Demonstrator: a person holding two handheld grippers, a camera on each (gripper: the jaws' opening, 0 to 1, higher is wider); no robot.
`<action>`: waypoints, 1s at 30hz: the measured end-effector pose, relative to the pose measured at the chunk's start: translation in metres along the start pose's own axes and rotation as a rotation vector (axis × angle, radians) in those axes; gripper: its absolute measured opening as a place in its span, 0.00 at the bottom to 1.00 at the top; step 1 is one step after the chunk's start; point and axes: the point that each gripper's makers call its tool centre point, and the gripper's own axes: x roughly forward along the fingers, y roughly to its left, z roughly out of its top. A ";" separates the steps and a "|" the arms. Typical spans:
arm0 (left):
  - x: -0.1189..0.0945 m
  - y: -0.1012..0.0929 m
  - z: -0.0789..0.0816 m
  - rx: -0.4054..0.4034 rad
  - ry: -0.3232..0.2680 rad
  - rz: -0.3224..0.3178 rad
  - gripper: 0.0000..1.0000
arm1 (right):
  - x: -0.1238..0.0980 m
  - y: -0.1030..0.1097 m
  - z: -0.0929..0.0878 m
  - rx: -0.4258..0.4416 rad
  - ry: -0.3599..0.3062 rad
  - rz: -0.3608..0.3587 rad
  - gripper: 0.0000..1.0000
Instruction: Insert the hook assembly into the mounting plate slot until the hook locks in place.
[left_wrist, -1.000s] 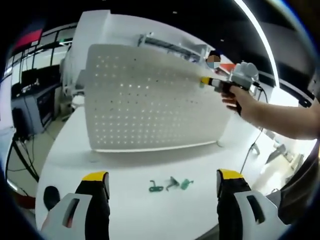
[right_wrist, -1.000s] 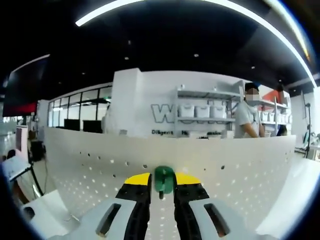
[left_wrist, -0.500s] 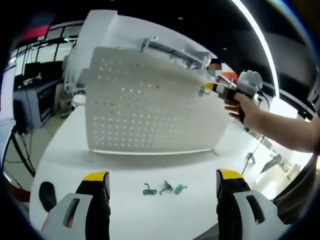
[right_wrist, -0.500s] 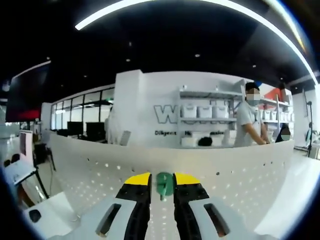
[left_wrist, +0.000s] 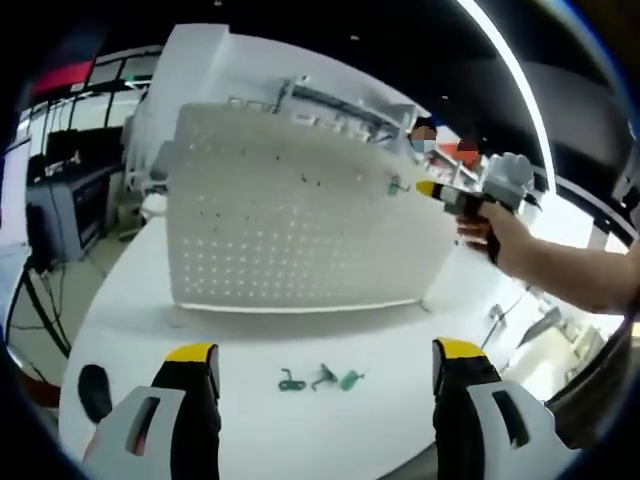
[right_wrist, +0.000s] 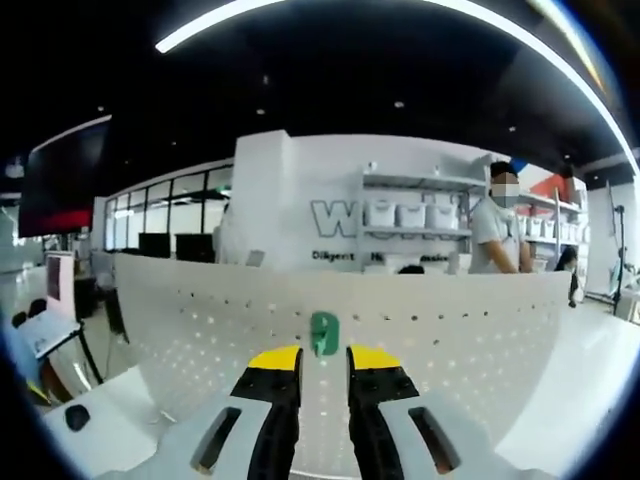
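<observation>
A white pegboard mounting plate stands upright on the table. A green hook sits on its face near the upper right, and I see the same hook just ahead of my right gripper's yellow tips. My right gripper has its jaws a narrow gap apart with nothing between them. In the left gripper view a hand holds that right gripper just off the hook. My left gripper is wide open and empty, low over the table in front of the plate.
Three small loose hooks lie in a row on the white table between my left jaws and the plate. A person stands behind the plate by white shelves. A dark round object sits at the table's left edge.
The green hook was between my right jaws at the plate; now it sits on the plate just beyond the tips, which have drawn back a little. Both views shifted slightly.
</observation>
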 end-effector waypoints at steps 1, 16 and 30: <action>-0.001 -0.002 0.001 0.003 -0.003 -0.004 0.89 | -0.004 0.000 0.000 0.000 0.000 0.000 0.16; -0.008 -0.012 -0.011 0.061 0.021 -0.005 0.90 | -0.070 0.008 -0.056 -0.027 0.089 0.044 0.16; -0.020 -0.020 -0.026 0.054 0.034 -0.002 0.89 | -0.136 0.021 -0.120 -0.027 0.228 0.115 0.17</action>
